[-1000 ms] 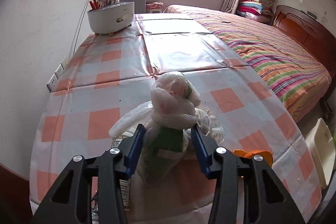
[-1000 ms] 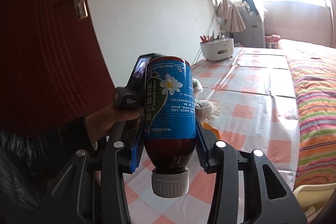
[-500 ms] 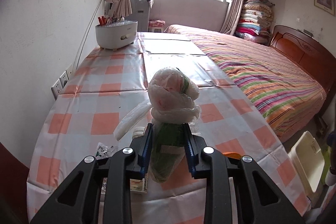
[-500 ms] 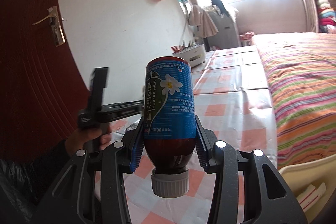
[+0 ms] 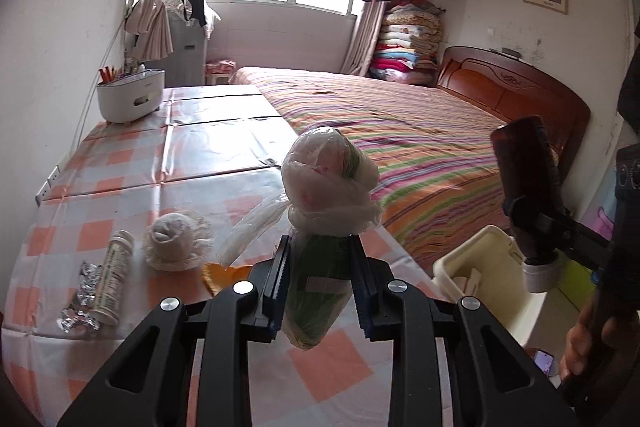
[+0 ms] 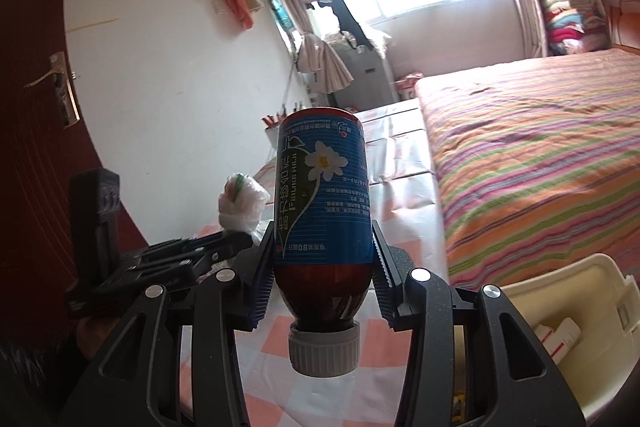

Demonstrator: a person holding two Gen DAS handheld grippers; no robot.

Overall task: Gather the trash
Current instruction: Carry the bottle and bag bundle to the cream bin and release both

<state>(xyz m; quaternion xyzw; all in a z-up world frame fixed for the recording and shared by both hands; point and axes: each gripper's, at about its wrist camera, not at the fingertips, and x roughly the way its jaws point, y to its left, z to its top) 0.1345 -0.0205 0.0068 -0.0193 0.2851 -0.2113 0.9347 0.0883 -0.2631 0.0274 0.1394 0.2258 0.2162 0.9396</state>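
Note:
My left gripper (image 5: 320,283) is shut on a knotted clear plastic bag (image 5: 326,187) with green and pink stuff inside, held above the checked table (image 5: 120,163). My right gripper (image 6: 322,259) is shut on a brown bottle (image 6: 322,187) with a blue flower label, cap down. The bottle (image 5: 524,179) also shows at the right of the left wrist view, above a cream bin (image 5: 480,267). In the right wrist view the bin (image 6: 560,295) sits low right with small packets inside, and the bag (image 6: 240,199) is to the left.
On the table lie a white tube (image 5: 114,275), crumpled foil (image 5: 82,299), a white paper wad (image 5: 176,239) and an orange scrap (image 5: 220,277). A white holder (image 5: 130,99) stands at the far end. A striped bed (image 5: 400,135) is to the right.
My left gripper closed on the bag, lifted it off the table and swung right toward the bin. My right gripper with the bottle also moved right, over the bin.

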